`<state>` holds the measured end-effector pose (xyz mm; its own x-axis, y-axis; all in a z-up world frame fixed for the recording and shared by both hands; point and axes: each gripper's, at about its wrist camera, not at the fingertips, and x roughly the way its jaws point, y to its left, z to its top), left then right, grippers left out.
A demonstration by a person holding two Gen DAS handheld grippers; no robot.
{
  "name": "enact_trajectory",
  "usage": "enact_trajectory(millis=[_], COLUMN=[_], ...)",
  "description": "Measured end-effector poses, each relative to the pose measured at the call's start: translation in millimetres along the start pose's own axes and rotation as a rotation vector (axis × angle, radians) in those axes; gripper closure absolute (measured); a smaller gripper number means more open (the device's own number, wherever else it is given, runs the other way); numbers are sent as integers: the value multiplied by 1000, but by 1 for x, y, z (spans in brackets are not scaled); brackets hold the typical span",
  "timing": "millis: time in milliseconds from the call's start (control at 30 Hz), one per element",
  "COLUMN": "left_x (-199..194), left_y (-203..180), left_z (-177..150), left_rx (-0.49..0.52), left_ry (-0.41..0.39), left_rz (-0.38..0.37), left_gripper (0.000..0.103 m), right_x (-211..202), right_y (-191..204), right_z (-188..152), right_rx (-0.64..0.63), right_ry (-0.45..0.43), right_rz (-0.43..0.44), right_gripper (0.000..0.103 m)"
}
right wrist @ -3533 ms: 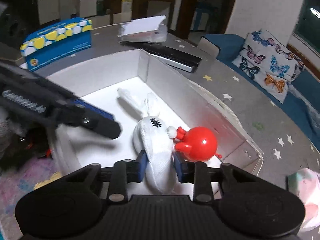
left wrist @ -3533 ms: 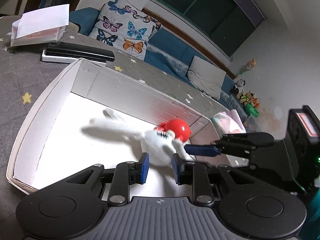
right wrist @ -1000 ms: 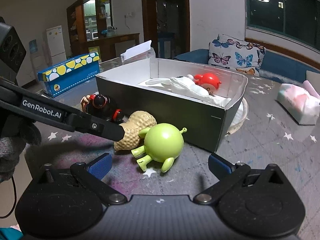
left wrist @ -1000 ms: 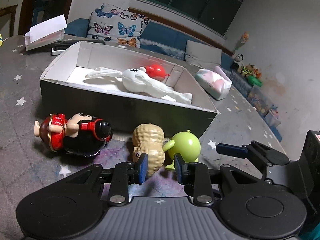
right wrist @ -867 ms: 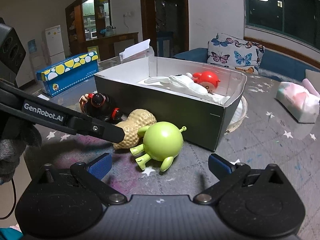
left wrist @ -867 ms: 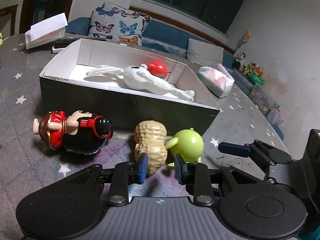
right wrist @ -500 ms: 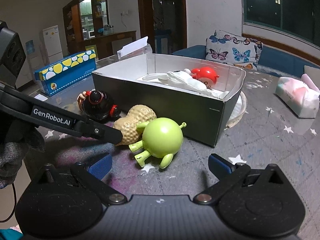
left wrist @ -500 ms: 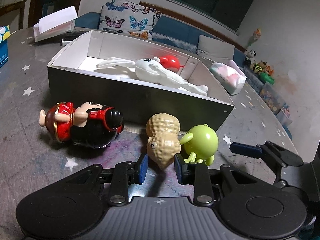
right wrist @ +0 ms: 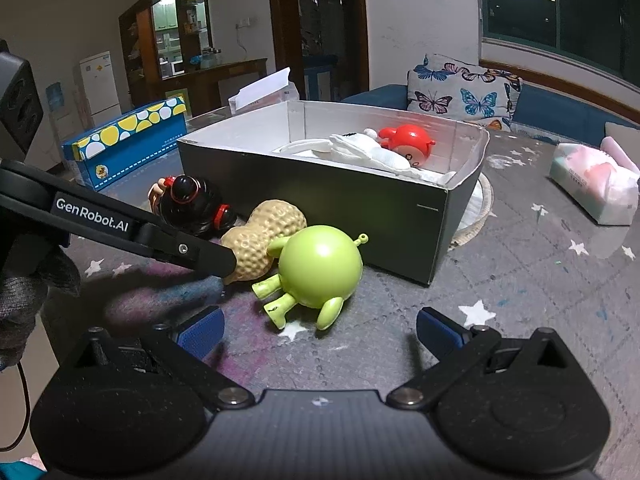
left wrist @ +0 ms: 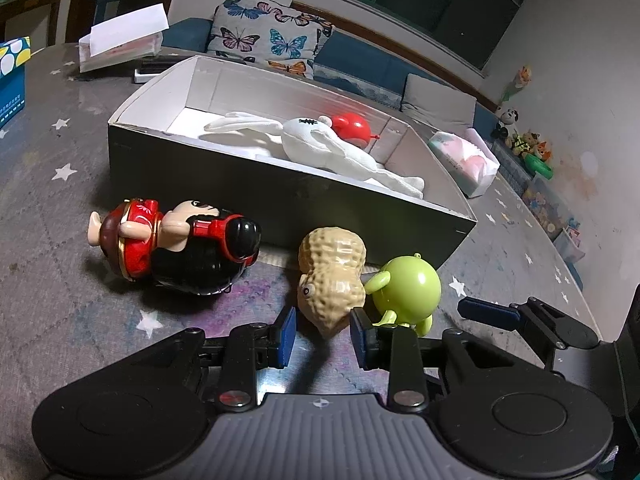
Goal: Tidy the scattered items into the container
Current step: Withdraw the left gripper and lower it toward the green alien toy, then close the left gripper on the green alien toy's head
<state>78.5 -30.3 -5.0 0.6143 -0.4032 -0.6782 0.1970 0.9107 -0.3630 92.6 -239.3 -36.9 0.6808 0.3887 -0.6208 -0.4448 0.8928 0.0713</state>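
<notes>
A tan peanut toy (left wrist: 331,280) lies on the table in front of the open box (left wrist: 280,196), beside a green round toy (left wrist: 408,290) and a red-and-black doll (left wrist: 176,246). My left gripper (left wrist: 322,334) is opening, with the peanut's near tip between its blue pads but not pressed. In the right wrist view the peanut (right wrist: 262,242), green toy (right wrist: 320,266) and doll (right wrist: 192,206) lie ahead of my right gripper (right wrist: 318,330), which stands wide open and empty. The box (right wrist: 320,200) holds a white plush rabbit (left wrist: 320,148) and a red round toy (left wrist: 352,128).
A blue box with yellow dots (right wrist: 132,144) stands at the left. A pink tissue pack (right wrist: 592,184) lies at the right. A white paper holder (left wrist: 120,42) and a black device sit behind the box. A sofa with butterfly cushions (left wrist: 272,40) is beyond the table.
The left gripper has drifted in on the peanut and its jaws have widened. The right gripper has held still, open.
</notes>
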Motion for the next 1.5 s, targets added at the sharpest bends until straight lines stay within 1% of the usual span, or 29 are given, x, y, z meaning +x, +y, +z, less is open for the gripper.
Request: enact_trajectory(millis=[133, 300, 567, 733, 800, 833, 900, 967, 1033, 1067, 1200, 1267, 1333, 1400, 1433, 1500], left_x=[-2, -7, -17, -7, -2, 0, 5, 9, 14, 16, 19, 19, 19, 19, 19, 19], left_y=[-3, -6, -23, -35, -36, -38, -39, -40, -39, -38, -36, -34, -33, -32, -32, -31], left_z=[-1, -1, 7, 17, 20, 22, 24, 26, 27, 27, 26, 26, 26, 26, 26, 26], left_rx=[11, 13, 50, 74, 78, 81, 89, 90, 78, 68, 44, 25, 6, -4, -9, -22], left_ry=[0, -6, -44, -46, -46, -44, -39, -29, -7, 2, 7, 15, 18, 19, 19, 21], left_rz=[14, -4, -86, -101, -110, -112, -111, -121, -129, -130, -138, -154, -161, -162, -164, -171], left_gripper=[72, 72, 72, 72, 72, 72, 72, 72, 72, 71, 71, 71, 71, 71, 71, 71], right_x=[1, 4, 8, 11, 12, 13, 14, 15, 15, 16, 17, 17, 16, 14, 13, 12], right_y=[1, 2, 2, 1, 2, 2, 3, 4, 5, 6, 6, 5, 4, 3, 2, 0], right_z=[0, 0, 3, 6, 7, 8, 9, 9, 10, 10, 9, 9, 8, 8, 8, 8], right_rx=[-1, -2, 5, 8, 9, 9, 8, 2, -3, -6, -13, -10, -8, -2, 5, 14], right_ry=[-1, 3, -1, -6, -4, -1, 2, 1, 1, 1, 10, 16, 15, 13, 11, 12], right_rz=[6, 18, 12, 12, 16, 21, 27, 28, 34, 36, 38, 49, 49, 52, 60, 71], right_gripper=[0, 0, 0, 1, 4, 8, 9, 12, 14, 18, 21, 27, 31, 37, 43, 47])
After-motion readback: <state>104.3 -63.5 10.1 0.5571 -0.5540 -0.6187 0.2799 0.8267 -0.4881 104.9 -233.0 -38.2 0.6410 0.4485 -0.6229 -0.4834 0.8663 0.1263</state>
